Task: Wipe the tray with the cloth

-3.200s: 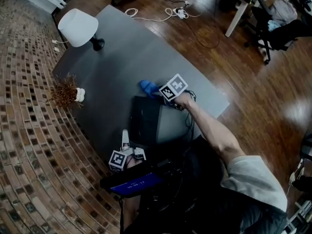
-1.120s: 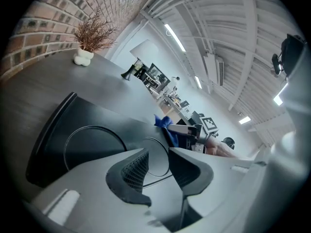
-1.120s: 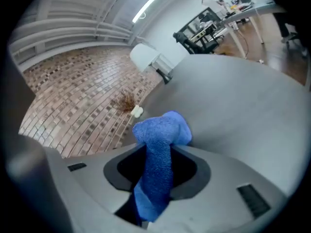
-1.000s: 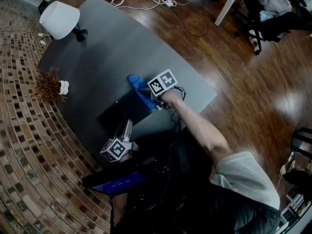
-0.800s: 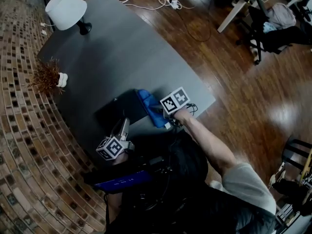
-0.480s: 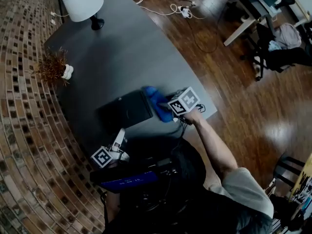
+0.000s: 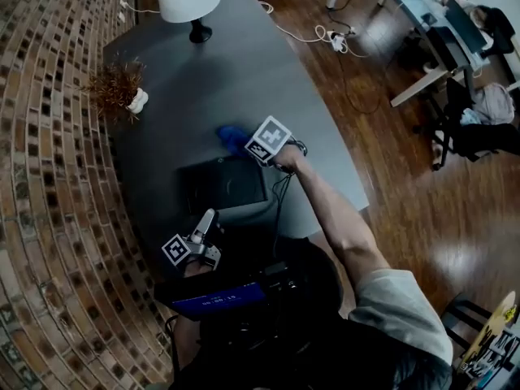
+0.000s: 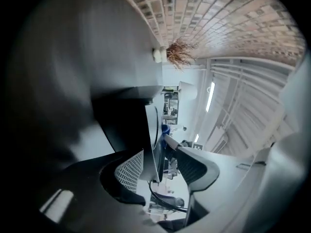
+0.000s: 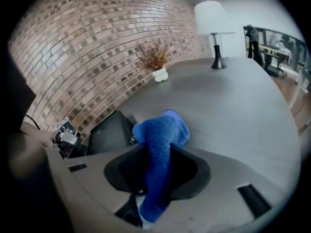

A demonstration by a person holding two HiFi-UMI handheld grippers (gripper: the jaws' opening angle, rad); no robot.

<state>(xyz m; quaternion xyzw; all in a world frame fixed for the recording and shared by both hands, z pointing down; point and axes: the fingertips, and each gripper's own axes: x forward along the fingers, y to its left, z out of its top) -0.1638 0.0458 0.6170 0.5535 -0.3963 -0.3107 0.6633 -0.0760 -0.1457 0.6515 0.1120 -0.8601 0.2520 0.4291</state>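
light: dim | edges: fisheye-warped, vignetted | left gripper view: motion-blurred

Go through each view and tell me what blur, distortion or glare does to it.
Head view: dim, the brick wall bows with the wide lens, the wood floor shows sheen, and the black tray shows little detail on the table. Left gripper view: the picture's left half is smeared by blur, and its corners are black. Right gripper view: the cloth is sharp, the lamp bright, the corners black.

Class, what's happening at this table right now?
A person works two grippers at a grey table. The right gripper is shut on a blue cloth, held just past the far edge of the black tray, not on it. The left gripper is opening its fingers, with the tray's near rim between them.
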